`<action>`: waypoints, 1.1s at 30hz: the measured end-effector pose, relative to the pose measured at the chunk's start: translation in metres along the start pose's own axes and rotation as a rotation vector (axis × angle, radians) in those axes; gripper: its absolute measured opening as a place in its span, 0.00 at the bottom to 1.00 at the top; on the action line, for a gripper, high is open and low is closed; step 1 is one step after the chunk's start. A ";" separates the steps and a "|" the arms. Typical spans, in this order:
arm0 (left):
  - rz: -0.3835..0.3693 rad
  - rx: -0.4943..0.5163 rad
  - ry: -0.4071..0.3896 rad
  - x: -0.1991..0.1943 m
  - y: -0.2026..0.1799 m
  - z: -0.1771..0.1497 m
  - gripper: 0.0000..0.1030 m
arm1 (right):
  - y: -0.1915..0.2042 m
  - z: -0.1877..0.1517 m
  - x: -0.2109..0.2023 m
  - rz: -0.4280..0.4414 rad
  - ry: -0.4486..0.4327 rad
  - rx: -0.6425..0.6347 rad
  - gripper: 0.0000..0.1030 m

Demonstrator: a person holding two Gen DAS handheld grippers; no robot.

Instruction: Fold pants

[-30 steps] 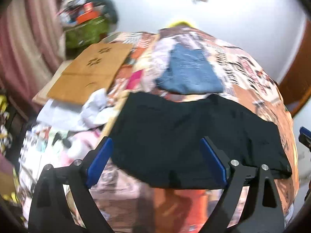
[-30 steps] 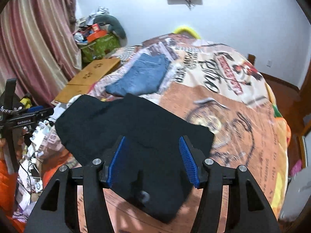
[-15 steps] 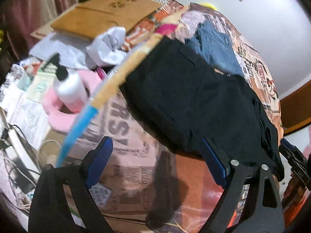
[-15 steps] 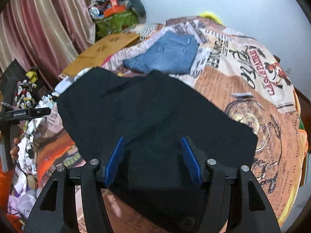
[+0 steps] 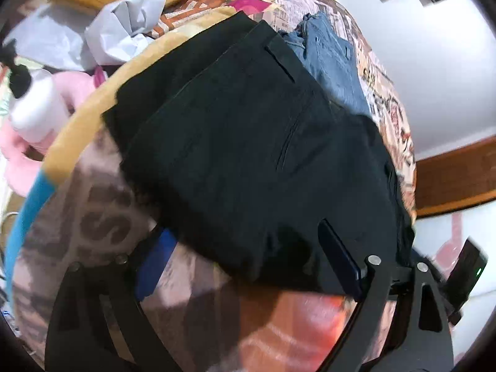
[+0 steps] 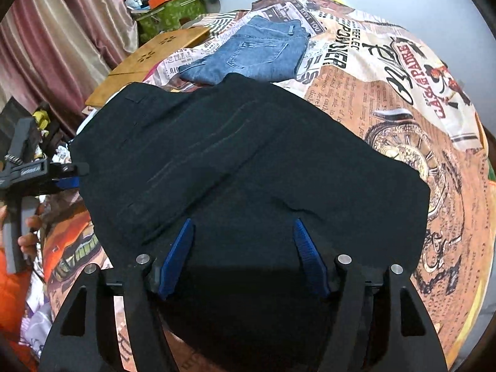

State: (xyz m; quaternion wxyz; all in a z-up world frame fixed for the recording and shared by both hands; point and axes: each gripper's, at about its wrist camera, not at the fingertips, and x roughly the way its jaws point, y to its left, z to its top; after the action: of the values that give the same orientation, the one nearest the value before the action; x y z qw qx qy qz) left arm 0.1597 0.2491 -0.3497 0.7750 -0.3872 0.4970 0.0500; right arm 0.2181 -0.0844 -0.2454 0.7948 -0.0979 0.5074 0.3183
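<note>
**Roughly midway: black pants partly folded on the bed, both claws released**

Apparently the fold is under way but not finished. The black pants (image 6: 248, 167) lie flat on the printed bedspread (image 6: 387, 71), near the bed's front edge and reaching toward its left edge. They look already doubled over: layered edges and a pocket seam show in the left wrist view, and the outline is a broad, compact block, not two long legs. Judged from that outline, at least one more fold remains, plus squaring the edges.

Left claw (image 5: 248, 263): jaws stand wide, straddling the near corner of the pants. The cloth edge lies between the pads, but neither pad presses on it. Released.

Right claw (image 6: 245, 254): jaws opening, poised over the near edge of the pants. Black cloth is seen between the pads, with no pinch visible. Released. In the right wrist view the left claw also appears at the pants' left edge, held by a hand (image 6: 29, 232).

A folded pair of blue jeans (image 6: 257, 52) sits farther back on the bed, just beyond the black pants and touching or slightly tucked under their far edge. That pair looks finished.

Containers: a white bottle with a dark pump top (image 5: 34, 105) stands off the bed's left edge beside something pink; its contents cannot be seen. A green box (image 6: 173, 12) by the curtain carries clutter on top, with an orange item among it; what is inside cannot be told.
</note>
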 end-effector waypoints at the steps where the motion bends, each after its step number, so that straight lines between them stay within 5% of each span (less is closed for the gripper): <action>1: -0.012 -0.010 -0.001 0.003 0.000 0.004 0.89 | 0.001 0.000 0.000 0.000 0.000 0.000 0.62; 5: -0.009 -0.045 -0.008 0.012 -0.003 0.017 0.88 | 0.000 0.000 0.001 0.008 0.000 0.005 0.62; 7: 0.016 -0.058 -0.030 0.011 -0.003 0.020 0.71 | -0.002 0.001 0.002 0.016 -0.001 0.011 0.63; 9: 0.088 -0.057 -0.047 0.011 0.000 0.024 0.35 | -0.002 0.000 0.001 0.021 -0.003 0.015 0.63; 10: 0.114 -0.061 -0.054 0.010 0.001 0.024 0.28 | -0.003 0.000 0.002 0.023 -0.004 0.016 0.63; 14: 0.110 -0.058 -0.075 0.005 0.001 0.025 0.21 | -0.003 0.001 0.001 0.030 -0.008 0.021 0.63; 21: 0.217 0.126 -0.217 -0.034 -0.045 0.017 0.14 | -0.007 -0.004 -0.013 0.030 -0.052 0.055 0.63; 33: 0.142 0.309 -0.388 -0.113 -0.128 0.000 0.13 | -0.057 -0.037 -0.077 -0.067 -0.175 0.200 0.63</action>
State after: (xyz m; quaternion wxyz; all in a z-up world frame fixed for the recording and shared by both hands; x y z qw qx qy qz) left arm 0.1627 0.1950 -0.1876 0.9004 -0.2114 0.3665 0.1012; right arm 0.2028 -0.1778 -0.2049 0.8519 -0.0070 0.4618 0.2468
